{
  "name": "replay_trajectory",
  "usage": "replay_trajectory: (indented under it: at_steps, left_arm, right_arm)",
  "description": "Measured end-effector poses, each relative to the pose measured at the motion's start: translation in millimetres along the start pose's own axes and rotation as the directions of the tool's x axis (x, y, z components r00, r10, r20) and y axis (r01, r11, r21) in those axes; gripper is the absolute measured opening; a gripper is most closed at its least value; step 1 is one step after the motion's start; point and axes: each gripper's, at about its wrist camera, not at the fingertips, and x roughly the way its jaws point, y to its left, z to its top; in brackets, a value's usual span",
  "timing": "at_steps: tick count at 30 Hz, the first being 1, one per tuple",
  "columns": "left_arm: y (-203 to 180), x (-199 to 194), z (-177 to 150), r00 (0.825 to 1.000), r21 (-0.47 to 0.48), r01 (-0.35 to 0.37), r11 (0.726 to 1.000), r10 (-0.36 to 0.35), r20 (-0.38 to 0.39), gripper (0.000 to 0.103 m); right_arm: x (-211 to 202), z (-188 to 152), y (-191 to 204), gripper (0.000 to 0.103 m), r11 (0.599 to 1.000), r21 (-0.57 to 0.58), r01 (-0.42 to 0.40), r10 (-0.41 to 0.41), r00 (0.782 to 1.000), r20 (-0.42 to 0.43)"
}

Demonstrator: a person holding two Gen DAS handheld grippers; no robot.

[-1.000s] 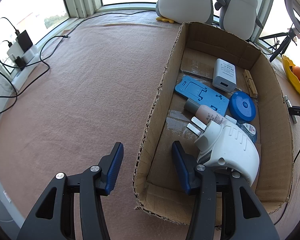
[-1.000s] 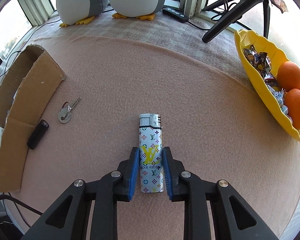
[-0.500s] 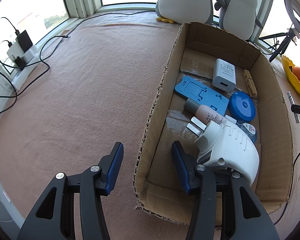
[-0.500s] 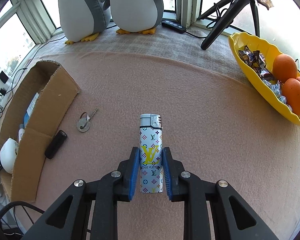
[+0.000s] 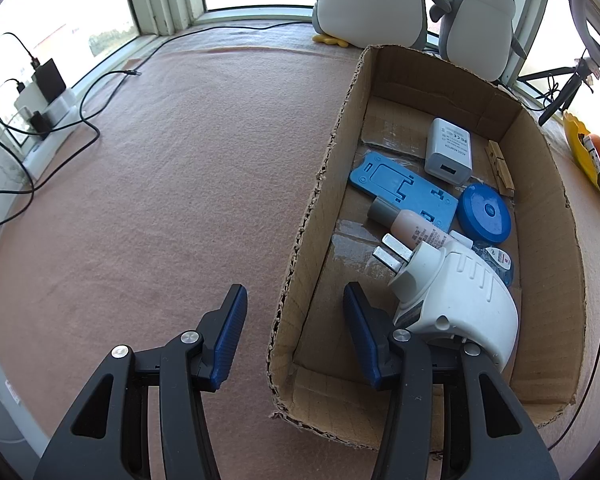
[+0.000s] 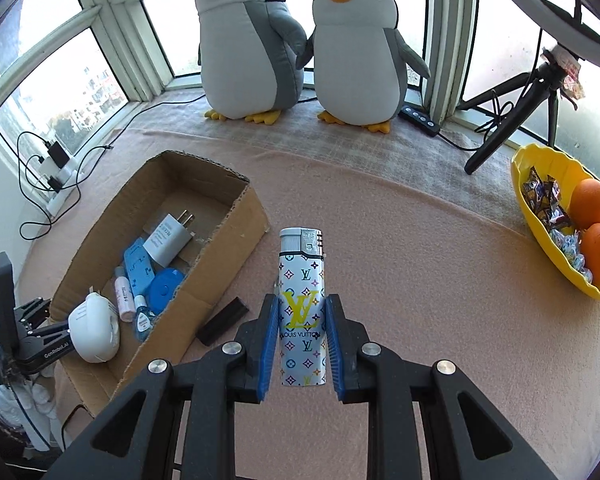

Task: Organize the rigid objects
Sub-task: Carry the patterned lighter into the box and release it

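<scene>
Right gripper (image 6: 299, 338) clamps lighter (image 6: 302, 304); only right view shows it. Left gripper (image 5: 292, 336) jaws apart, straddling box (image 5: 304, 248) wall at 6 o'clock.

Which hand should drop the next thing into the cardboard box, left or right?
Right. The right gripper already clamps the patterned lighter and only needs to carry it across to the cardboard box. The left gripper holds nothing; its fingers straddle the box's near wall.
</scene>
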Motion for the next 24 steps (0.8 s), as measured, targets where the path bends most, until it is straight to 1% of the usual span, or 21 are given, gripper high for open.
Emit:
replay_trajectory:
  at_steps: [11, 15, 24]
  left_arm:
    - [0, 1, -1, 1.000, -0.001, 0.001, 1.000, -0.001, 0.000, 0.050]
    - [0, 1, -1, 1.000, -0.002, 0.001, 1.000, -0.001, 0.000, 0.050]
    - [-1, 2, -2, 1.000, -0.001, 0.002, 1.000, -0.002, 0.000, 0.050]
  right_arm:
    - [-1, 11, 60, 0.021, 0.996, -0.073, -0.055, 0.057, 0.998, 0.027]
    - [5, 12, 76, 0.021, 0.994, -0.075, -0.079, 0.080, 0.997, 0.018]
    - [24, 11, 107, 0.021, 0.991, -0.089, -0.099, 0.099, 0.995, -0.008]
